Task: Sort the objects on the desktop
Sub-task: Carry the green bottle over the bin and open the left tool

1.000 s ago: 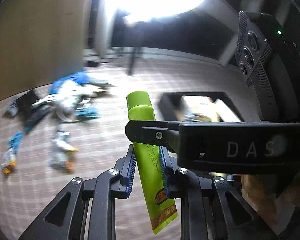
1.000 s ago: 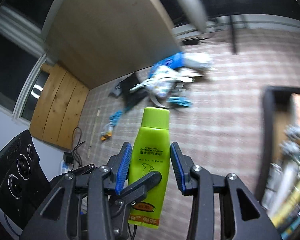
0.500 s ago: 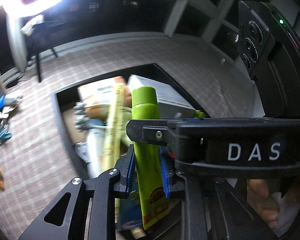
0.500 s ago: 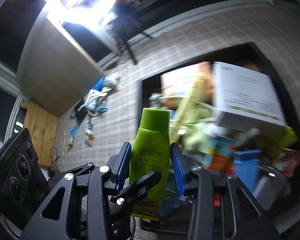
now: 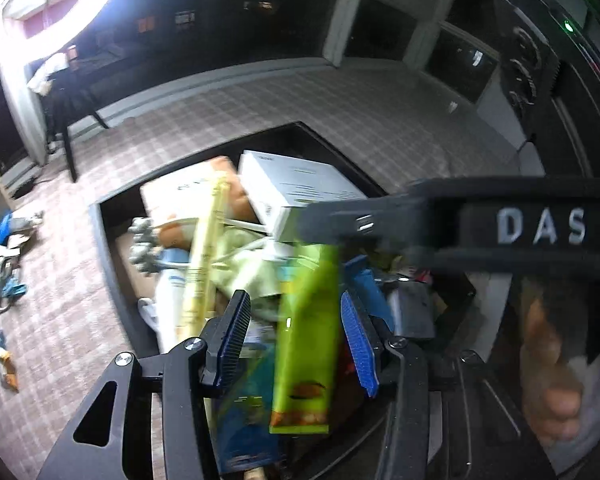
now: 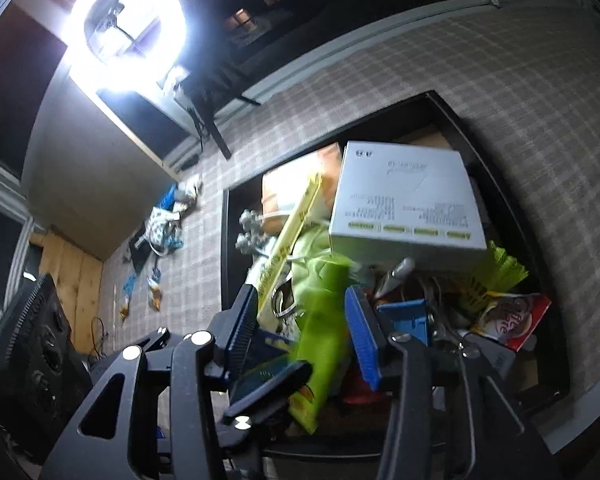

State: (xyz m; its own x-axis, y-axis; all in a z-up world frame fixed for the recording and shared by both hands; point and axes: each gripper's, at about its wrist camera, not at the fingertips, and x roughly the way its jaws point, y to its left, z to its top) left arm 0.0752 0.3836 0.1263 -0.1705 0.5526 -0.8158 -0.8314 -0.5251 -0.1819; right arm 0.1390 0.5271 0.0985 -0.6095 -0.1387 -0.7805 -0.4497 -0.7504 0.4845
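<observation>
A lime-green tube (image 5: pixel 306 328) hangs blurred between the spread fingers of my left gripper (image 5: pixel 296 340), over a black bin (image 5: pixel 104 248) full of items. Neither blue pad touches it. In the right wrist view the same green tube (image 6: pixel 324 328) sits tilted between the wide-open fingers of my right gripper (image 6: pixel 304 340), above the same black bin (image 6: pixel 225 248). The right gripper's arm crosses the left wrist view just above the tube. A white box (image 6: pixel 404 204), a yellow stick pack (image 6: pixel 292 236) and a blue box (image 6: pixel 408 316) lie in the bin.
A heap of loose items (image 6: pixel 164 224) lies on the checked cloth (image 6: pixel 520 92) left of the bin; it also shows in the left wrist view (image 5: pixel 0 264). A ring light (image 6: pixel 128 28) glares at the back. A red snack packet (image 6: pixel 516 320) lies at the bin's right side.
Both grippers have opened over the bin. The green tube, held upright half a second ago, is now loose, tilted and blurred between the spread fingers.
</observation>
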